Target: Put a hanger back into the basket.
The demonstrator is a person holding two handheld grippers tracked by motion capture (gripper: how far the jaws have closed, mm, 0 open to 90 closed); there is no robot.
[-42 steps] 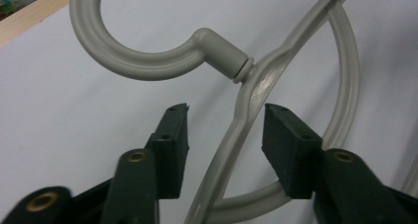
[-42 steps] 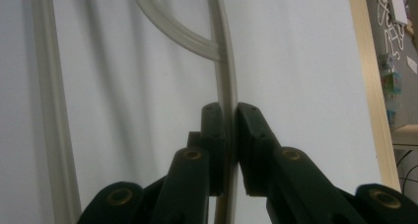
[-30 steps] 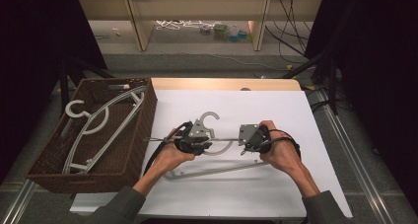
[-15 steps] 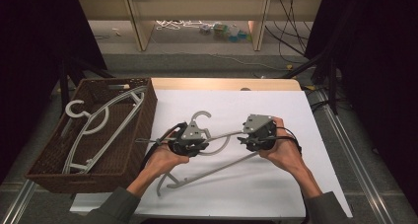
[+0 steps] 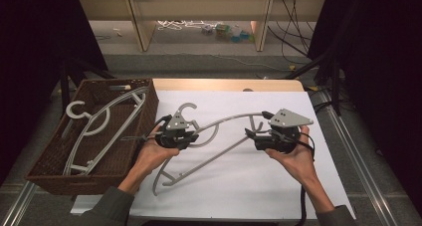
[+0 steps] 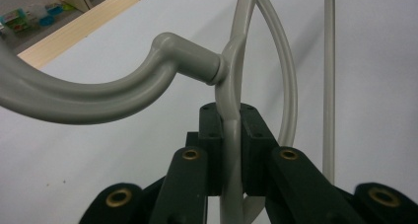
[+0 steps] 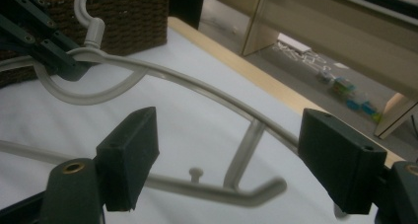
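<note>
A table covered by a white sheet (image 5: 278,186) carries everything — a strip of bare light wood (image 5: 224,84) shows along its far edge. A brown wicker basket (image 5: 47,159) sits at the left side, overlapping the sheet's edge. A grey hanger's (image 5: 209,161) lower end touches the sheet.

Smooth grey plastic hanger (image 6: 231,86), woven wicker basket (image 5: 142,116)
</note>
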